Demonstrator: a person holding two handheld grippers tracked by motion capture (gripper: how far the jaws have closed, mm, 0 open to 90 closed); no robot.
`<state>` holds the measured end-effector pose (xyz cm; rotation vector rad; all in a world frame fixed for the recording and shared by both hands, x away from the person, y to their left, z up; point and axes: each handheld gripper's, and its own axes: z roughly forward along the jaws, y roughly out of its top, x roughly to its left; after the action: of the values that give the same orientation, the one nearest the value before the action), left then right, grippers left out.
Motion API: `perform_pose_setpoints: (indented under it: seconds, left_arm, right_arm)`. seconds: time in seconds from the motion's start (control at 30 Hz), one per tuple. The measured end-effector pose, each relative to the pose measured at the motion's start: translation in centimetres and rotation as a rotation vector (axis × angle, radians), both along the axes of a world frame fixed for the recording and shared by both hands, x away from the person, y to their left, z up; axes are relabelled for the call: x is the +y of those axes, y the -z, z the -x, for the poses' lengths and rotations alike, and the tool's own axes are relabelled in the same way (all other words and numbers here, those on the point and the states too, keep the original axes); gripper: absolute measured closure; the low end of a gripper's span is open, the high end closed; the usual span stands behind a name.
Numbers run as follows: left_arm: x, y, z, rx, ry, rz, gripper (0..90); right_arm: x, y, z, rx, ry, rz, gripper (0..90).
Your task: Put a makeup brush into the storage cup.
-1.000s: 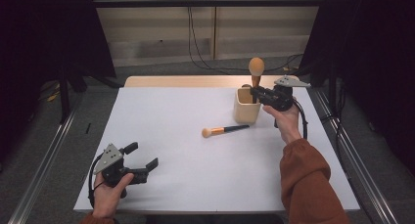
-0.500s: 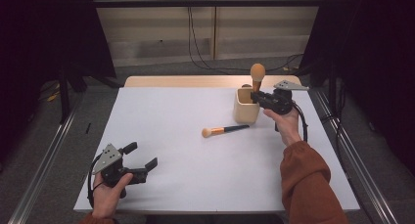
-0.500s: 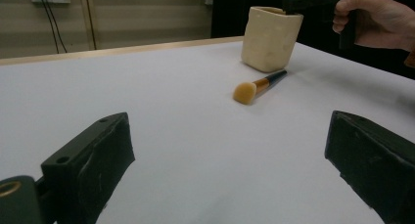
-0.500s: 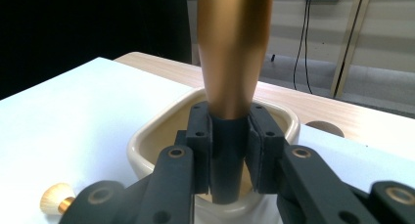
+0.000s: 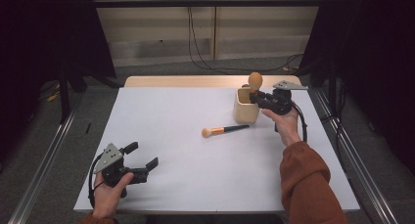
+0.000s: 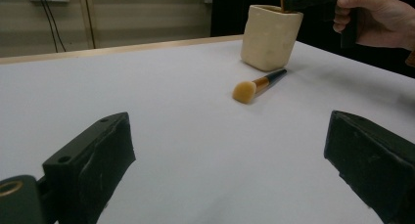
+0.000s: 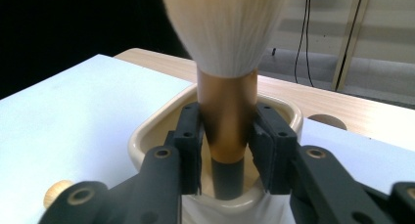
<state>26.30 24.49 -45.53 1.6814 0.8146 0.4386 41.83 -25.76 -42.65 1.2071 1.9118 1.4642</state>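
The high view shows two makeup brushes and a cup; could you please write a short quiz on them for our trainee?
1. True or false: the loose brush on the table lies with its bristles toward the cup.
2. The other brush stands: A) upright in the cup, B) flat behind the cup, C) in the left gripper.
3. What is between the left gripper's jaws?
Key: 1 false; 2 A; 3 nothing.

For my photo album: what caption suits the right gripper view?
Right gripper easing open around upright makeup brush in cream cup.
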Motion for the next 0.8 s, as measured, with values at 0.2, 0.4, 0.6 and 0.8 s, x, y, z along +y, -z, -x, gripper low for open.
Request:
perform_pose_setpoints:
  seconds: [0.2,0.4,0.6,0.8]
  left_arm:
    - [0.0,0.1,0.0,0.009,-0.002,0.007,4.2]
    - [0.1,0.0,0.0,0.006,0.0,0.015,4.2]
    - [0.2,0.0,0.1,0.005,-0.001,0.019,4.2]
    - [0.4,0.0,0.1,0.005,-0.003,0.014,4.2]
  right_arm:
    - [-0.2,-0.1,0.3,-0.015,0.012,-0.009,54.4]
    - [-0.5,-0.4,1.0,-0.044,0.022,-0.037,37.9]
    - [-0.5,-1.0,2.4,-0.068,0.018,-0.033,22.2]
    - [-0.6,-1.1,3.9,-0.07,-0.008,-0.026,9.9]
